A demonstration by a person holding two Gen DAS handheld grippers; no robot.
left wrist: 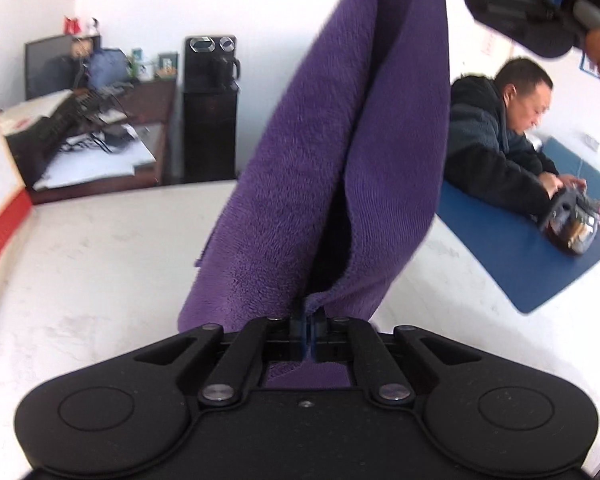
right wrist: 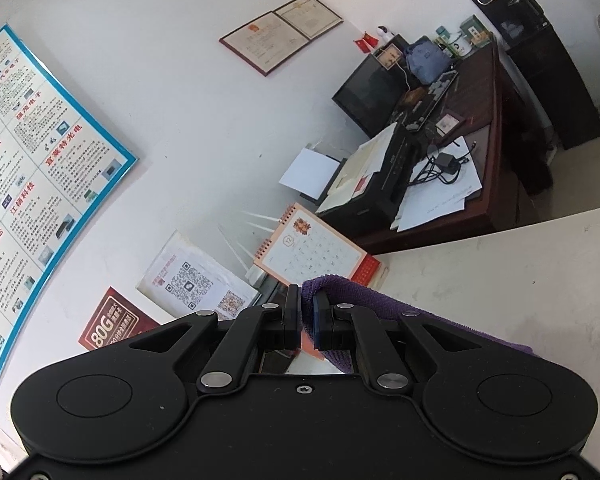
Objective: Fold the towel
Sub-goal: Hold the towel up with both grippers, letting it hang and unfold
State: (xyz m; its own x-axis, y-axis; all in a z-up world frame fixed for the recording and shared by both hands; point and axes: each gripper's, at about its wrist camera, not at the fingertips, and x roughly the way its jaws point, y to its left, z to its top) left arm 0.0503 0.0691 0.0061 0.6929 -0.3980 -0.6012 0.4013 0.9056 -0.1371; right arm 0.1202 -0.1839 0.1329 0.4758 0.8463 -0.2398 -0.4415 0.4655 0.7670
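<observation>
White walls enclose an office, and a pale, lightly scuffed surface (left wrist: 100, 264) is spread below both cameras. Above that surface a purple towel (left wrist: 332, 152) is held up, hanging in long soft folds. Its lower edge is pinched by the left claw (left wrist: 308, 330), whose blue pads are pressed together on the cloth with no gap visible. At the towel's upper end, the right claw (left wrist: 540, 4) is seen from the left wrist camera as a dark, blurred shape. In the right wrist view, the right claw (right wrist: 306, 320) is nearly pressed together, and a rolled corner of the towel (right wrist: 340, 284) is pinched against its right pad, the cloth trailing away to the right over the surface (right wrist: 500, 280). Right of the towel, a blue mat (left wrist: 512, 252) lies on the surface, and a seated person in a dark jacket (left wrist: 488, 140) bends over a dark object on it. Left of the towel, a desk calendar (right wrist: 312, 252) stands at the surface's edge. Behind the towel a cluttered wooden desk (right wrist: 492, 120) and a black water dispenser (left wrist: 210, 108) are visible.
</observation>
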